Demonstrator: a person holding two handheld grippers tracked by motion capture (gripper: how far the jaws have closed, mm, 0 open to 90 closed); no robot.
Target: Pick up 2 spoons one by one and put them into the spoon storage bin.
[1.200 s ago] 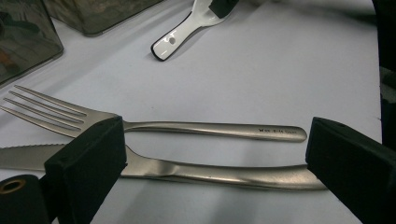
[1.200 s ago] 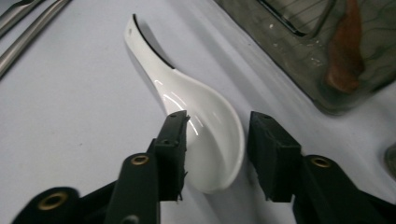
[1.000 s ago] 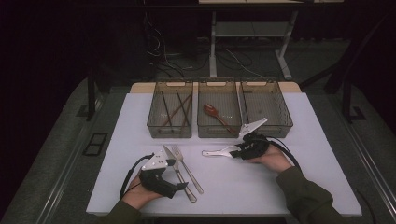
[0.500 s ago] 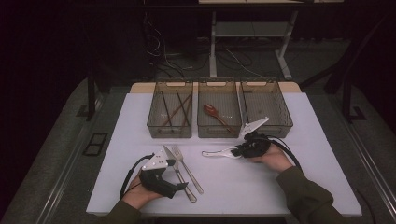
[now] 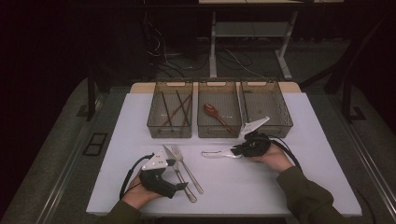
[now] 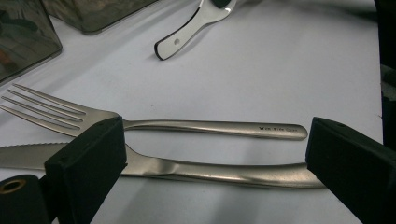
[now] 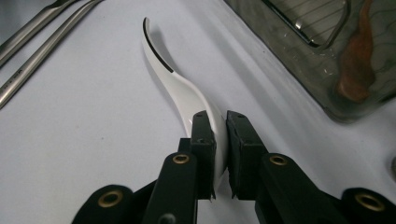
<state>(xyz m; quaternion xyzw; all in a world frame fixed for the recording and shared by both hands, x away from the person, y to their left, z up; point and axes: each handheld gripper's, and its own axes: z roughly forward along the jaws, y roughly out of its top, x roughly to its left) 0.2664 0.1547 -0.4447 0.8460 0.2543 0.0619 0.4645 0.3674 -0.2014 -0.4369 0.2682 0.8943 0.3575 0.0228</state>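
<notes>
On the white table point(image 5: 280, 186), just near of the middle bin point(image 5: 218, 109), the right gripper point(image 7: 220, 140) has just been closing and now pinches the white spoon point(image 7: 187, 93), while the left gripper point(image 6: 210, 154) (jaws wide apart) straddles the knife point(image 6: 210, 170) beside the fork point(image 6: 187, 125).

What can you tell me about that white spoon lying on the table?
The white spoon looks like glossy ceramic or plastic, with a dark edge and a small hole near its handle tip, seen in the left gripper view. Its curved handle points toward the fork and knife. It lies on the white table in front of the middle bin. The right gripper has just been closing on its bowl end, and both black pads now press against it.
</notes>
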